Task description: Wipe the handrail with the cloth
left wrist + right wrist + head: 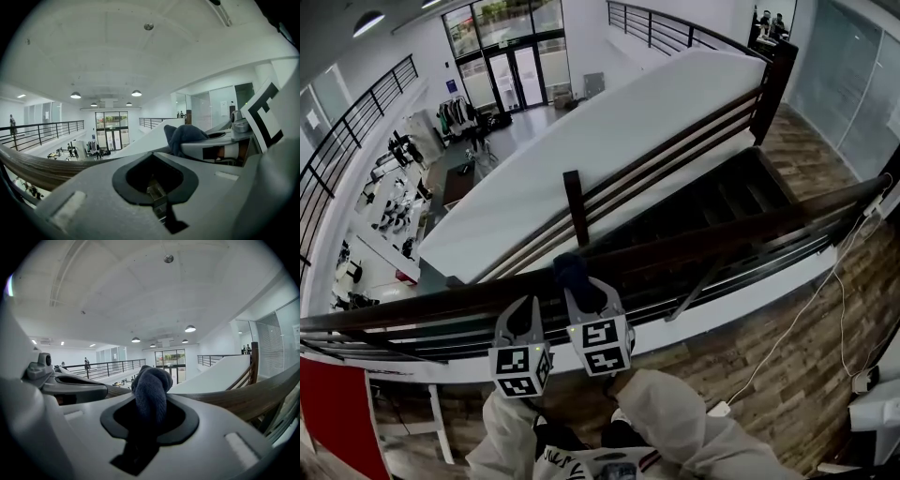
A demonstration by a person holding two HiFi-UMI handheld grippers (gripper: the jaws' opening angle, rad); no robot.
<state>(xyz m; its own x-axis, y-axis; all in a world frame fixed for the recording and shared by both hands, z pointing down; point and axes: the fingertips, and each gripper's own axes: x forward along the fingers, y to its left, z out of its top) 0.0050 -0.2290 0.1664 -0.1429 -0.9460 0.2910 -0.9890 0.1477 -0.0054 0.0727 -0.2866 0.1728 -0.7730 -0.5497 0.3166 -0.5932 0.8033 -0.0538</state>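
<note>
**Item 1. Sleeves (675, 412), two.** White, soft and creased, at the near edge of the head view.

**Item 2. Grippers, two.** Both are grey moulded plastic, side by side and nearly touching, and each carries one cube with black-and-white square markers.
- Left gripper (522, 314): its own view (154, 180) shows the jaws together around a dark rounded recess, with nothing held.
- Right gripper (584, 298): the jaws are closed on the cloth (151, 420).

**Item 3. Cloth (572, 272), one.** Dark blue-grey with a ribbed weave. It is bunched into a rounded fold (152, 385) that stands up out of the right jaws. In the head view we find it lying over the top of the handrail.

**Item 4. Handrail (722, 239), one.** Dark brown wood, smooth, long and gently curved (243, 399). Thin metal bars run beneath it.

**Item 5. Floor (787, 375).** Wood planks, crossed by one white cable (825, 300).

**Item 6. Staircase (712, 202), one.** Dark treads, flanked by two dark square posts (575, 206) and a smooth white sloping wall (609, 131).

**Item 7. Hall below.** Glass doors (517, 75), black metal railings (347, 141) and four round ceiling lamps (136, 93).
</note>
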